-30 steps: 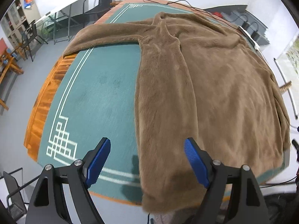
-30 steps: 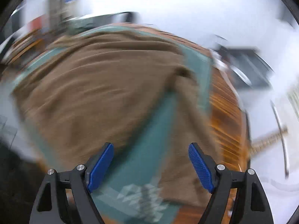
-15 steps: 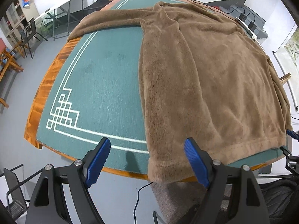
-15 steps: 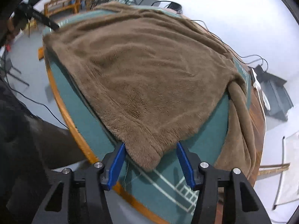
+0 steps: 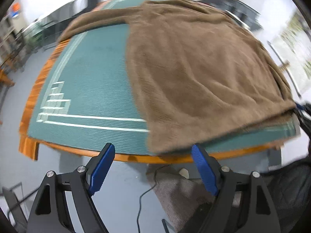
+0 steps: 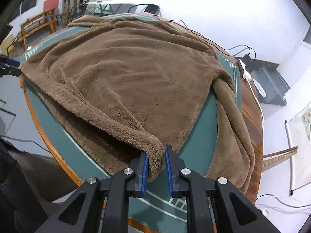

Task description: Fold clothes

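A big brown fuzzy top lay spread out on a green table with white lines and an orange wood rim. It covered most of the table top.

The right gripper had its two blue pads pulled in close, and they pinched a thick fold of the top's near corner between them. The bottom edge of the top ran away from that corner to the gripper's left, and it was lifted and rolled over a little there. To the gripper's right, one sleeve hung down along the table's side. Far ahead of this gripper the top reached the back of the table. A white cord lay on the wood rim past the sleeve.

The left gripper was wide open and held nothing. It was just off the near table edge. The other bottom corner of the top lay right ahead of it, close to its right pad, but the picture was blurry, so touching could not be told. The other sleeve stretched out far ahead and to this gripper's left. Below the gripper was grey floor with a black cable.
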A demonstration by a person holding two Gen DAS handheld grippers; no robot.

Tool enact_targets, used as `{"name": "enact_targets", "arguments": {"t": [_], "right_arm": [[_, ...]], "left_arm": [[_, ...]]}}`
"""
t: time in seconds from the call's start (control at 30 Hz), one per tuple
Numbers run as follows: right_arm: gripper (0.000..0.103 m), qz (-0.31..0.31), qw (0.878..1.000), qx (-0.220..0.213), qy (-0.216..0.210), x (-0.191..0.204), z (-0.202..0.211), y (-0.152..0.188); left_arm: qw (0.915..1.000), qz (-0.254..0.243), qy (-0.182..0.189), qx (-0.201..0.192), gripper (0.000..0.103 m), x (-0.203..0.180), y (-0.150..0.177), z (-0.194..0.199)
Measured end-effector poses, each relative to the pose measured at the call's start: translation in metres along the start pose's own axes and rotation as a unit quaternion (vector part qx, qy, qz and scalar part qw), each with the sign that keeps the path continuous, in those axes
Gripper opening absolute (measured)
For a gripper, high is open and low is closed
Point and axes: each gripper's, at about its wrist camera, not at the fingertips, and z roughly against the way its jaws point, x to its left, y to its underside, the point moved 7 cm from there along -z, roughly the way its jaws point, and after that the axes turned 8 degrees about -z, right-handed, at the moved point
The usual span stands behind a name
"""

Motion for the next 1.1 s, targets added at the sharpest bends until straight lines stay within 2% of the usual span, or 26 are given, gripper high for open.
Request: {"name": "enact_targets", "arguments": {"t": [0.07, 0.17, 0.3, 0.43, 0.6, 0.77, 0.83, 0.9, 1.0, 1.1], "right_arm": [[0.017, 0.000, 1.000, -0.002, 0.002, 0.001, 0.004, 0.000], [0.017, -0.004, 1.000, -0.006, 0.006, 0.001, 0.008, -0.004], [0.017, -0.009, 1.000, -0.010, 0.015, -0.001, 0.013, -0.007], [0.017, -0.026, 1.000, -0.009, 0.014, -0.005, 0.012, -0.010], [0.017, -0.038, 0.999, 0.011, -0.010, 0.000, 0.003, -0.009], [0.017, -0.029, 0.997, 0.053, -0.055, 0.014, -0.002, 0.006], [0.017, -0.008, 0.994, 0.080, -0.079, 0.030, -0.004, 0.020], [0.017, 0.005, 0.992, 0.093, -0.085, 0.038, -0.007, 0.031], [0.017, -0.003, 0.990, 0.107, -0.096, 0.040, -0.009, 0.041], [0.017, -0.031, 0.988, 0.094, -0.120, 0.027, -0.002, 0.035]], "left_arm": [[0.9997, -0.020, -0.011, -0.005, 0.084, -0.008, 0.000, -0.003], [0.9978, -0.024, -0.060, -0.010, 0.084, -0.007, -0.003, -0.009], [0.9932, 0.017, -0.112, -0.027, 0.084, 0.011, -0.009, -0.009], [0.9846, 0.072, -0.154, -0.039, 0.084, 0.034, -0.013, -0.007], [0.9764, 0.094, -0.175, -0.083, 0.085, 0.049, -0.028, 0.019], [0.9732, 0.091, -0.183, -0.105, 0.085, 0.076, -0.033, 0.054], [0.9751, 0.085, -0.181, -0.096, 0.085, 0.082, -0.028, 0.056], [0.9757, 0.077, -0.190, -0.076, 0.085, 0.087, -0.020, 0.050], [0.9831, 0.083, -0.160, -0.034, 0.085, 0.087, -0.002, 0.030], [0.9885, 0.052, -0.141, -0.014, 0.085, 0.076, 0.004, 0.021]]}}
